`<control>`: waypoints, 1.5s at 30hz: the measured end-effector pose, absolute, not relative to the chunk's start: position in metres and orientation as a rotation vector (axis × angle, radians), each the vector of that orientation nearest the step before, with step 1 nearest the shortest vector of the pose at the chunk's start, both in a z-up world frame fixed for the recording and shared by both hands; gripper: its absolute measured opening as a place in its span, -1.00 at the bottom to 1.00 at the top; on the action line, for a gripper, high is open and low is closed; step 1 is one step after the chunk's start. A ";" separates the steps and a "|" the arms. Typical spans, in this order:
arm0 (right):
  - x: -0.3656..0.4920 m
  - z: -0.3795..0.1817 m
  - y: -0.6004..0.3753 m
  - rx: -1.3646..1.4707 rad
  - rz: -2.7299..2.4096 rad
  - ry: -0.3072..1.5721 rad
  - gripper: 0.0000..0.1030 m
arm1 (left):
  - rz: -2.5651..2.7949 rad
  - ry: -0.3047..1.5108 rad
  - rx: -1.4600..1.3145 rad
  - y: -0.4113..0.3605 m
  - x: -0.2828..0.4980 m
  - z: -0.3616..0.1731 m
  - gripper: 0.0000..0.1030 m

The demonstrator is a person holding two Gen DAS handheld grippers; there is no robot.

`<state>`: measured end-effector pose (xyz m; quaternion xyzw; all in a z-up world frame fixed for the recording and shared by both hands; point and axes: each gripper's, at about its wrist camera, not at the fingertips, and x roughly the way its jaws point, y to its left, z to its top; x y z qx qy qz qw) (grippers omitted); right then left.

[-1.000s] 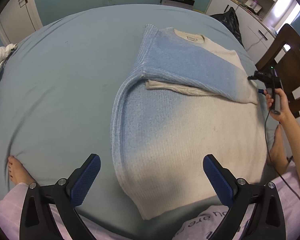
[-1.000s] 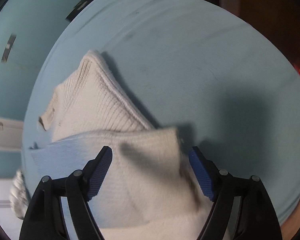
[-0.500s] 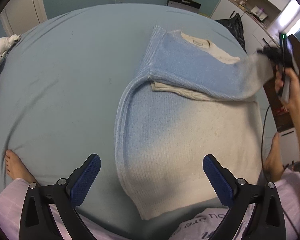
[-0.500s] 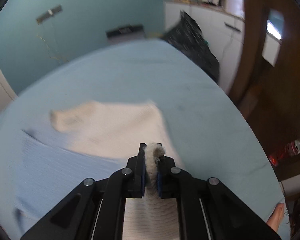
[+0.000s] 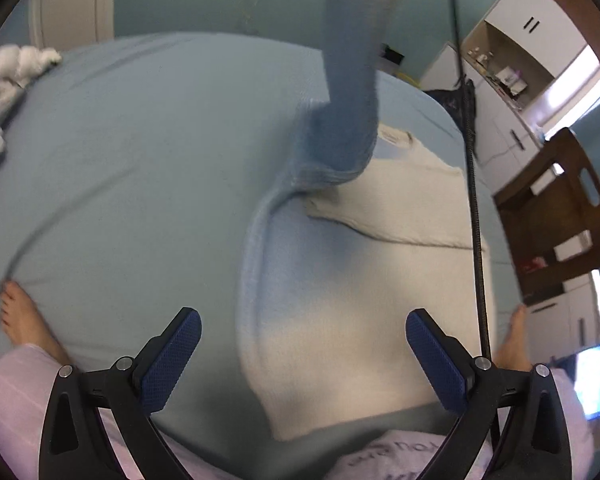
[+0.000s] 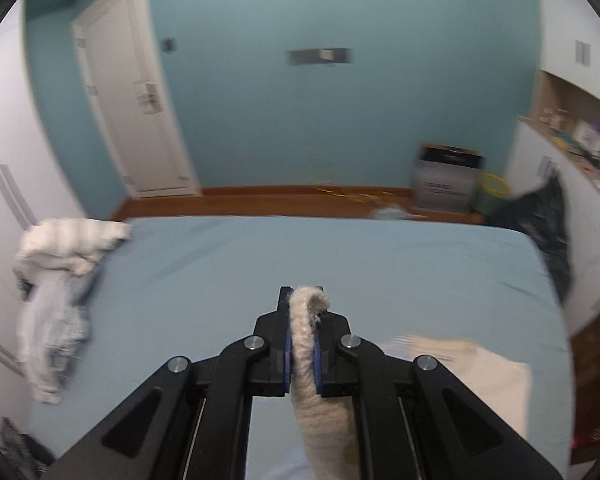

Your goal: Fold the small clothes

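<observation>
- My right gripper has its jaws closed on the cream cuff of the sweater; the knit bulges thickly out past the tips.
- My left gripper has its jaws wide apart with nothing between them, hanging over the sweater's hem edge at 6 o'clock in the left wrist view.
- The sweater lies flat on the bed, body at centre, collar toward 1 o'clock. One blue sleeve rises steeply to 12 o'clock, pulled taut from the shoulder.
- I judge it soft, limp and fairly light, with a thick fuzzy knit that grips the pads well and will not slip easily.
- It will stretch and drag the body along if I pull hard, so slack matters.
- Good holds, to my eye: the cuff, the hem corners, the shoulder seam. Pinching mid-fabric would only bunch it.
</observation>
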<state>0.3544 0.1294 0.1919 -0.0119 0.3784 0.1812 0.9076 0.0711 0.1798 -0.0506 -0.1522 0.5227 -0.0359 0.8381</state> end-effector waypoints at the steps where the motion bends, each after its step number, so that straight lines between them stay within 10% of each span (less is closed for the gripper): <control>1: 0.349 0.196 0.146 -0.025 0.395 0.776 -0.92 | -0.033 1.083 -0.302 0.186 0.069 -0.047 1.00; 12: 0.355 0.197 0.128 0.138 0.354 0.723 -0.93 | -0.008 1.044 -0.392 0.202 0.072 -0.040 1.00; 27: 0.379 0.064 -0.207 0.299 0.045 0.867 -0.90 | -0.033 1.156 -0.263 0.170 0.092 -0.068 1.00; 37: 0.358 -0.126 -0.348 0.414 -0.331 1.345 0.14 | -0.072 1.220 -0.182 0.143 0.098 -0.087 1.00; 45: 0.350 -0.151 -0.252 0.248 -0.111 1.233 0.24 | -0.061 1.228 -0.165 0.139 0.102 -0.089 1.00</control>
